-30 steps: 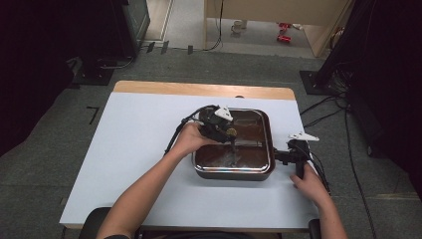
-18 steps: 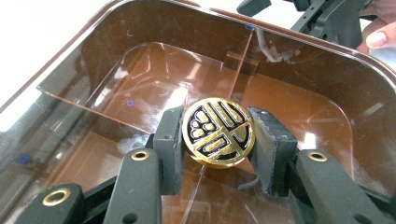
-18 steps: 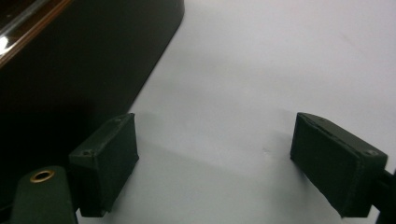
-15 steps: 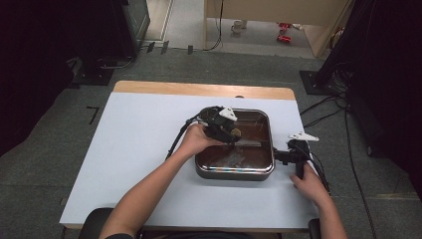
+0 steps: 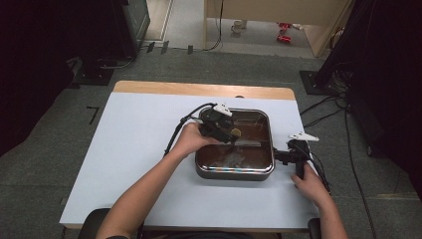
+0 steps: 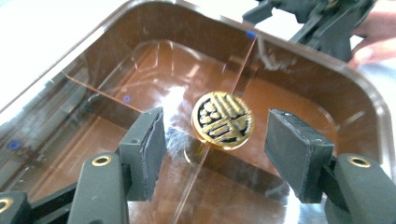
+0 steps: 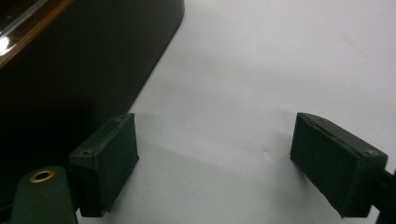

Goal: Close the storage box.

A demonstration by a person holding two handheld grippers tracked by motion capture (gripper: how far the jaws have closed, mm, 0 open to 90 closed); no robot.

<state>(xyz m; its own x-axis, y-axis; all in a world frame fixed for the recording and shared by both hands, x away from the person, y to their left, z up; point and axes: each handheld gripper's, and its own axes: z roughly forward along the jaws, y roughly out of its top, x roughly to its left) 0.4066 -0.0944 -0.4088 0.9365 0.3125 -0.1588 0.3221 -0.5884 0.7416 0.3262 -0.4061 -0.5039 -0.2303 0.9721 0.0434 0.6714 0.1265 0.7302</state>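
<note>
Hanging free between the just-opened left gripper [image 6: 215, 154] jaws, a gold coin [image 6: 222, 120] above the brown tray [image 6: 322, 79]; right gripper [image 7: 215, 163] gapes empty beside it

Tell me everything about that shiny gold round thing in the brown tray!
The gold disc is round and flat like a coin or a lid, shiny as metal, with a black pattern of stripes and blobs on its face. It sits tilted over the clear divider where the brown tray compartments meet. The left gripper has just been opening its jaws; the disc lies between them, touching neither pad.
</note>
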